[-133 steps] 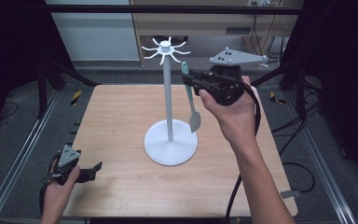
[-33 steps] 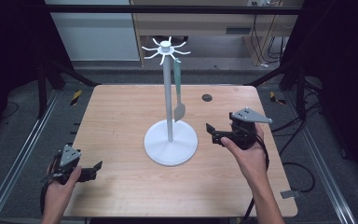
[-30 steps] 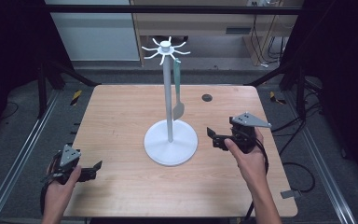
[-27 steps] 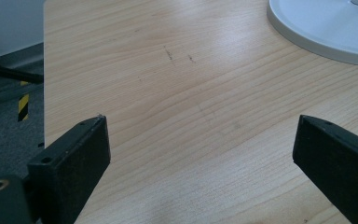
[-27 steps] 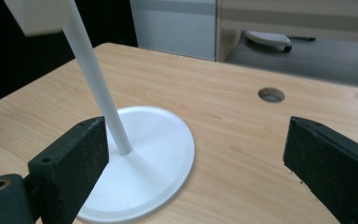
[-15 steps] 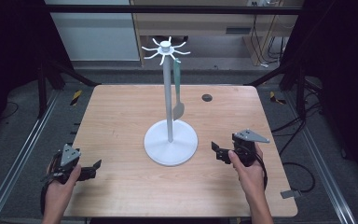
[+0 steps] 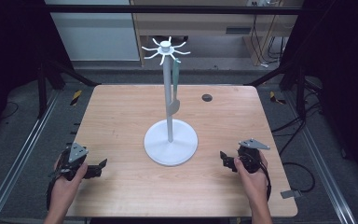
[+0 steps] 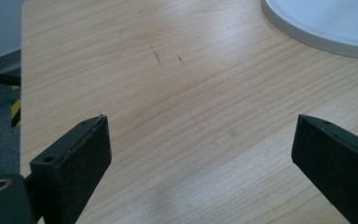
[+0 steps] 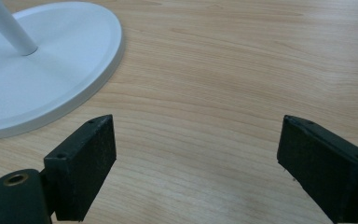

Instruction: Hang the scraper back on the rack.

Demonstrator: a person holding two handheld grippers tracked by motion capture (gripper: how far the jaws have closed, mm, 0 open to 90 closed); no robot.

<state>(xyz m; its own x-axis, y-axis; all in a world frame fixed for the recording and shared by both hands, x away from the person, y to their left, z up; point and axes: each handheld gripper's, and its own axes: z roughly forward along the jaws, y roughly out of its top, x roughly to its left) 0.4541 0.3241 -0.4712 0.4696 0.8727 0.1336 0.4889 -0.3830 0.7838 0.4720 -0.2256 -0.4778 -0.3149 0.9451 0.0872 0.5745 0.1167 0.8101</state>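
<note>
Stand: white rack (image 7: 170, 140) with a round base, a thin upright pole and a ring of hook arms at the top, standing upright on the wooden table (image 7: 121, 116), between the two grippers and beyond both sets of jaws.
Spatula: grey-green spatula (image 7: 174, 91) hanging straight down from one hook arm, close beside the pole, blade at the bottom and clear of the base — well above and ahead of both grippers.
Right gripper (image 7: 224, 160): low over the table near its front edge, held in the person's right hand (image 7: 251, 172); jaws wide apart with bare wood between them, having just closed a little. In the right gripper view (image 9: 196, 163) the base rim lies ahead of the jaw at the view's left, near it but not touching.
Left gripper (image 7: 100, 165): low at the table's front corner on the other side, in the left hand (image 7: 67, 175); jaws wide, bare wood between them. In the left gripper view (image 8: 200, 158) the base edge shows far ahead, beyond the jaw at the view's right — well apart.
Table mark: small dark round spot (image 7: 207, 97) behind the stand, far from both jaws.
</note>
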